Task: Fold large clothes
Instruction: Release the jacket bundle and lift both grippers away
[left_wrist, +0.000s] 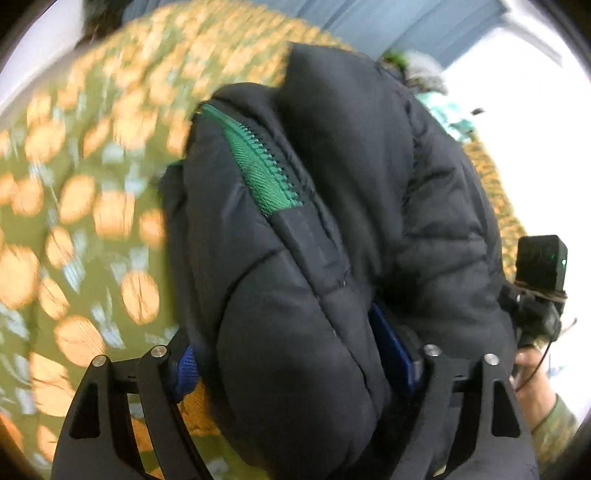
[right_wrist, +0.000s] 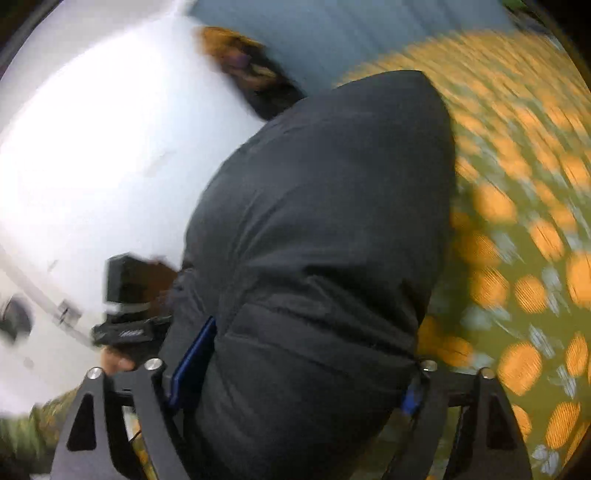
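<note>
A thick black puffer jacket (left_wrist: 332, 258) with a green zipper (left_wrist: 258, 166) fills the left wrist view, bunched and lifted above the bed. My left gripper (left_wrist: 291, 358) is shut on a fat fold of it, with the blue pads (left_wrist: 391, 350) pressed into the padding on both sides. In the right wrist view another bulging part of the jacket (right_wrist: 325, 221) sits between the wide-set fingers of my right gripper (right_wrist: 303, 380), which is shut on it. The blue pad (right_wrist: 195, 362) digs into the fabric. The rest of the jacket is hidden.
Under the jacket lies a green bedspread with orange spots (left_wrist: 92, 221), also seen as the bedspread (right_wrist: 517, 258) on the right. A person's hand (left_wrist: 532, 369) in a green sleeve holds the other gripper's black camera block (left_wrist: 541, 264). A bright white floor (right_wrist: 110, 147) lies beside the bed.
</note>
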